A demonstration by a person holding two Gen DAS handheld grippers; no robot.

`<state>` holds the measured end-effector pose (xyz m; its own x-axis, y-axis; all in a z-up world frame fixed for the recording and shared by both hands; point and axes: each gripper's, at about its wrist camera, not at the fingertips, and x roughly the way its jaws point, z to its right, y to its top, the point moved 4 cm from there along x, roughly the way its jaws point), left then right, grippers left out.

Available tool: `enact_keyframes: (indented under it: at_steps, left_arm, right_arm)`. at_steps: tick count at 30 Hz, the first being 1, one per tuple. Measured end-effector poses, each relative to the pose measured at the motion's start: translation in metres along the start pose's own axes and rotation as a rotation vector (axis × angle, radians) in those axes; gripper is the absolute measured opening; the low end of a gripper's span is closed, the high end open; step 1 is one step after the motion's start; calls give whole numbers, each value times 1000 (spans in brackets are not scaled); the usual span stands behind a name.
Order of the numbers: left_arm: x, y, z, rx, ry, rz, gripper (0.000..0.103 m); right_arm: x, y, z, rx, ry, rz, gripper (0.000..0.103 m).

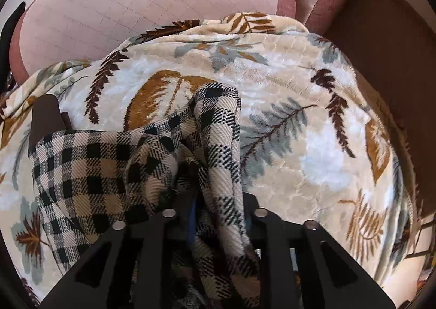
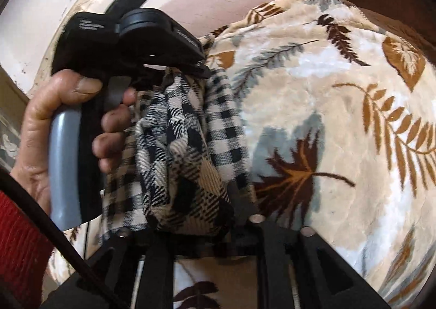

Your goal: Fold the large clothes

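We're over a bed or sofa draped in a plush leaf-print blanket (image 1: 286, 107), with pink-and-maroon cushions (image 1: 136, 9) up at twelve o'clock and a pale wall behind. The checked garment (image 1: 90, 161), beige and black plaid, is bunched and lifted above the blanket, spilling toward eight o'clock in the left wrist view.

The left gripper (image 1: 215, 208) has a thick gather of that plaid running down between its fingers — they look clamped on it, the cloth pinched into a narrow rope. Across in the right wrist view, the right gripper (image 2: 196, 224) has a fat wad of the same cloth at its fingers; the fabric hides the tips, but it looks gripped, not just draped. We also catch the person's left hand (image 2: 54, 123) squeezing the other tool's grey handle at nine o'clock, the two grippers close together.

So where are we? Early to middling, we'd judge. Both ends are in hand and brought together, perhaps one fold in the making, but nothing lies flat or squared yet. Laying it down, smoothing and further folds remain.
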<state>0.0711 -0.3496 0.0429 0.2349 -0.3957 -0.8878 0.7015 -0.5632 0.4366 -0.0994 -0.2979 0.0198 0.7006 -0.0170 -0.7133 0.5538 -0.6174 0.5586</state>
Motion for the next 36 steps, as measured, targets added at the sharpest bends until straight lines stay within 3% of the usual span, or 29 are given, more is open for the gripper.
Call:
enact_keyframes:
  at_steps: [3,6,10,14,17,21,25,26,29,33,36]
  left_arm:
    - [-13,-1,-1,-22,-43,14,33]
    - [-40,-4,-6,-55,-120,63,49]
    - [-81,-14,-17,-56,-118,142,59]
    - [-104,-47,-40,-45,-12,178,61]
    - [-106,-83,-64,-39,54,164,61]
    - [-96,-120,-90,-106,22,115,61]
    - [-85,-143,-106,-163,13,90,61]
    - [-83,-146,-107,-170,11,90,61]
    - [-83,-150,-112,-181,12,98,61]
    - [-84,-149,-117,-201,15,113,61]
    - [-83,-146,-120,-223,4,118,61]
  right_arm:
    - [-2,1,10,47,7,-13,48]
    - [-9,2,17,69,-5,8,49]
    - [-27,7,23,68,-75,86,52]
    - [-40,18,29,63,-95,151,52]
    - [-38,33,24,29,-20,152,52]
    - [-9,63,12,-41,66,74,52]
    - [23,93,11,30,128,16,51]
    - [31,96,11,41,145,-5,50]
    - [52,96,3,11,188,-79,15]
    - [59,92,-4,-89,82,-77,9]
    - [63,87,2,-117,-48,-81,7]
